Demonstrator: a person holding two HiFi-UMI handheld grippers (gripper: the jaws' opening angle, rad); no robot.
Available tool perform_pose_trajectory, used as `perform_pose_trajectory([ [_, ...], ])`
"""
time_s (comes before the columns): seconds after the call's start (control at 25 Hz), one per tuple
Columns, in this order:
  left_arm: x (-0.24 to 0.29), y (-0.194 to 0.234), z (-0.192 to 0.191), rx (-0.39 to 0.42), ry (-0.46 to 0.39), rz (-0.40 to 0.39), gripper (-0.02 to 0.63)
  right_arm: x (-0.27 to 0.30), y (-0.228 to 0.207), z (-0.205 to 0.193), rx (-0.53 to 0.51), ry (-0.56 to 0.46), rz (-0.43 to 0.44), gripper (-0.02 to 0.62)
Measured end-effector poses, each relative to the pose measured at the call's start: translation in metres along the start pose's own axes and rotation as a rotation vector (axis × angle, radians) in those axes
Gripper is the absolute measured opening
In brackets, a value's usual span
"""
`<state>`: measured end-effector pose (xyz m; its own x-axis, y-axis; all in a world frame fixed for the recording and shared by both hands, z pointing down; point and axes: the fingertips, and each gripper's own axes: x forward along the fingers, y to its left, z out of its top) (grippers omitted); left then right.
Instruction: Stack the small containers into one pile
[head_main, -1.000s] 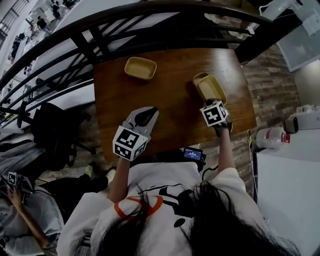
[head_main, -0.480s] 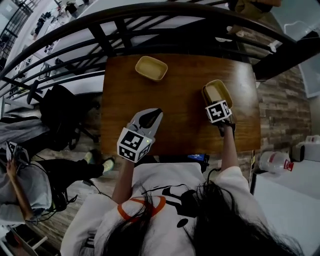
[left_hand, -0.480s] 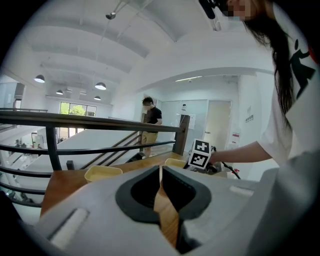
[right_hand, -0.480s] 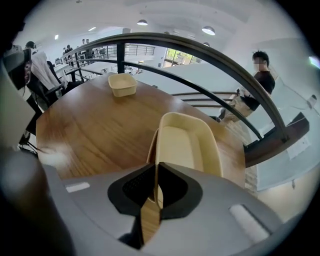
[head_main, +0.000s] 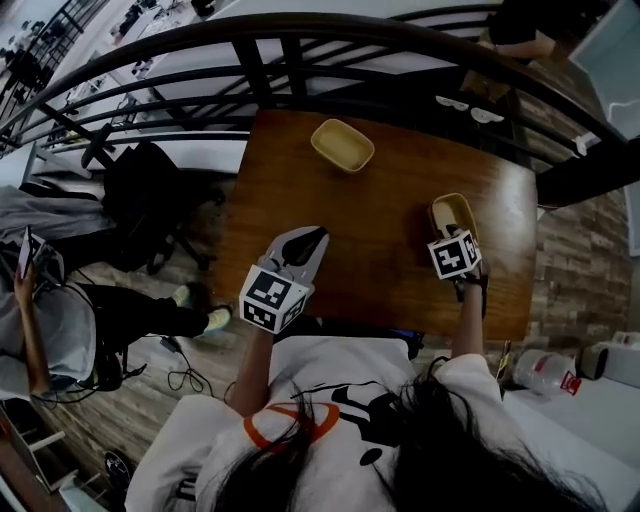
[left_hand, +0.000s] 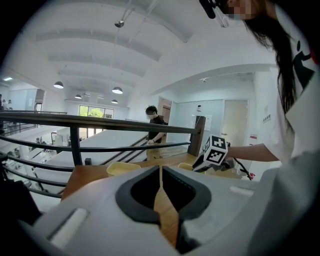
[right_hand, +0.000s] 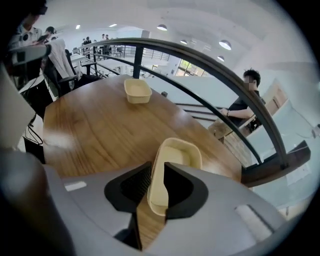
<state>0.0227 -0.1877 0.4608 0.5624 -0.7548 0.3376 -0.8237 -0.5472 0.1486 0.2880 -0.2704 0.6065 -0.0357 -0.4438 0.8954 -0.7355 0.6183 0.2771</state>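
Two small beige containers are on the brown table (head_main: 380, 250). One container (head_main: 342, 145) sits near the far edge, also visible in the right gripper view (right_hand: 137, 90). The other container (head_main: 454, 213) lies at the right, and my right gripper (head_main: 451, 236) is shut on its near side wall. In the right gripper view, the jaws (right_hand: 157, 172) pinch the left wall of this container (right_hand: 178, 157). My left gripper (head_main: 308, 238) hovers over the table's front part, shut with nothing in it. From the left gripper (left_hand: 160, 170) view, both containers (left_hand: 122, 168) (left_hand: 186, 166) lie ahead.
A dark curved railing (head_main: 300, 60) runs behind the table's far edge. A black office chair (head_main: 150, 190) stands left of the table. A seated person (head_main: 40, 330) is at the far left, and another person (right_hand: 242, 102) stands beyond the railing.
The head view has swung, so the table sits further right in the picture. Both grippers keep roughly their places over the table, the right one still at the near container.
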Motion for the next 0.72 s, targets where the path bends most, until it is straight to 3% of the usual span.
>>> perform_pose_trajectory([
  [0.36, -0.025, 0.019, -0.005, -0.019, -0.009, 0.036, 0.009, -0.021, 0.054, 0.119, -0.160, -0.255, 0.120, 0.146],
  [0.72, -0.062, 0.047, -0.014, -0.033, 0.002, 0.044, 0.009, 0.015, 0.120, 0.193, -0.271, -0.255, 0.204, 0.155],
])
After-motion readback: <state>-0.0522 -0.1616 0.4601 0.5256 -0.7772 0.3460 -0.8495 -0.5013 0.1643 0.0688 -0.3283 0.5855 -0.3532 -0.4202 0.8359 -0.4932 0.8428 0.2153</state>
